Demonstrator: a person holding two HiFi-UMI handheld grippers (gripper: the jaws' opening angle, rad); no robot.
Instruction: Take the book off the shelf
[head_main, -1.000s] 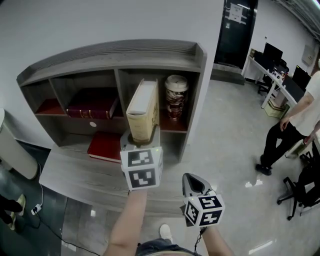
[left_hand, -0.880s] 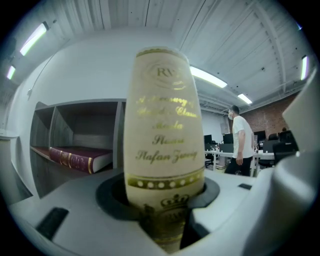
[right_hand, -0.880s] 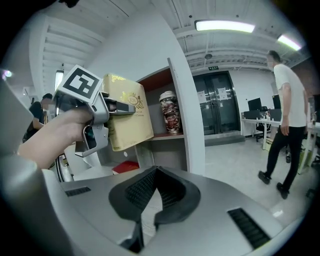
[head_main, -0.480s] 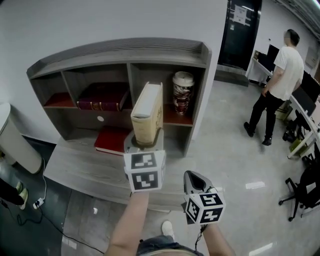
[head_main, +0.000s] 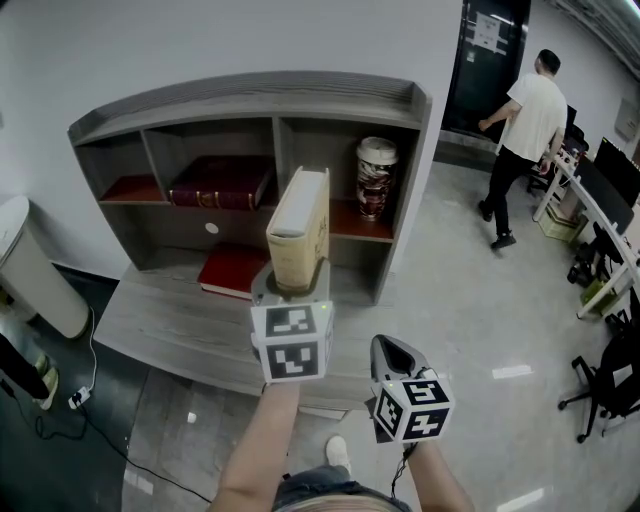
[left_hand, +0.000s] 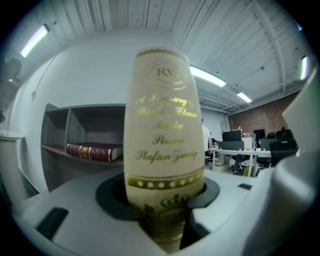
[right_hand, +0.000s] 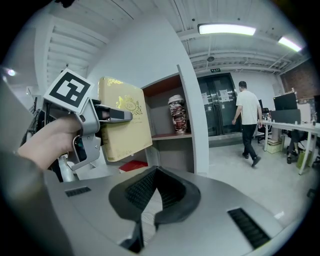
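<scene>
One book (head_main: 298, 228) stands upright, clamped in my left gripper (head_main: 292, 288), now drawn further clear of the shelf (head_main: 250, 92) at 12 o'clock. Removal appears complete. My right gripper (head_main: 393, 353), at 4 o'clock, stays closed and empty.

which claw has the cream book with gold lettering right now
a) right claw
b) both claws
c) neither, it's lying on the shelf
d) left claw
D: the left claw is clamped on the lower end of the cream hardcover book with gold lettering, holding it upright in front of the grey wooden shelf unit, while the right claw is shut on nothing.
</scene>
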